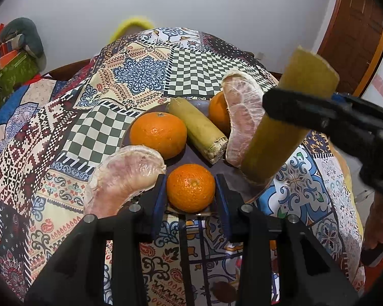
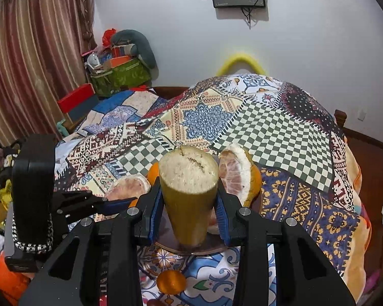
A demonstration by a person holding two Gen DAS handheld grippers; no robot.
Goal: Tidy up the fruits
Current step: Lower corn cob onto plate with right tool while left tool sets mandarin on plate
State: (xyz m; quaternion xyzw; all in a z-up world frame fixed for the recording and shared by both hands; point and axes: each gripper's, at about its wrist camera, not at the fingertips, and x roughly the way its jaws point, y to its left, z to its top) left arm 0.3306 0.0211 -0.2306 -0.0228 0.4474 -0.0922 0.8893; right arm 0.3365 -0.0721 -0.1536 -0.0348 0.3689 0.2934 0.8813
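Note:
A dark plate (image 1: pixel 218 170) on the patchwork cloth holds two pomelo segments (image 1: pixel 242 125) (image 1: pixel 125 176), a lying sugarcane piece (image 1: pixel 199 130) and oranges (image 1: pixel 158 134). My left gripper (image 1: pixel 190 191) is shut on an orange (image 1: pixel 190 187) at the plate's near rim, its blue pads at both sides of the fruit. My right gripper (image 2: pixel 190 196) is shut on a second sugarcane piece (image 2: pixel 189 178). That piece stands tilted with its lower end on the plate's right side (image 1: pixel 255 173). In the right wrist view the left gripper (image 2: pixel 129 202) reaches in from the left.
One more orange (image 2: pixel 171 283) lies on the cloth in front of the plate (image 2: pixel 209 250). The cloth (image 1: pixel 140 76) bulges up behind the plate. A green box of clutter (image 2: pixel 120 76) and a red box (image 2: pixel 76 102) stand at the far left by a curtain.

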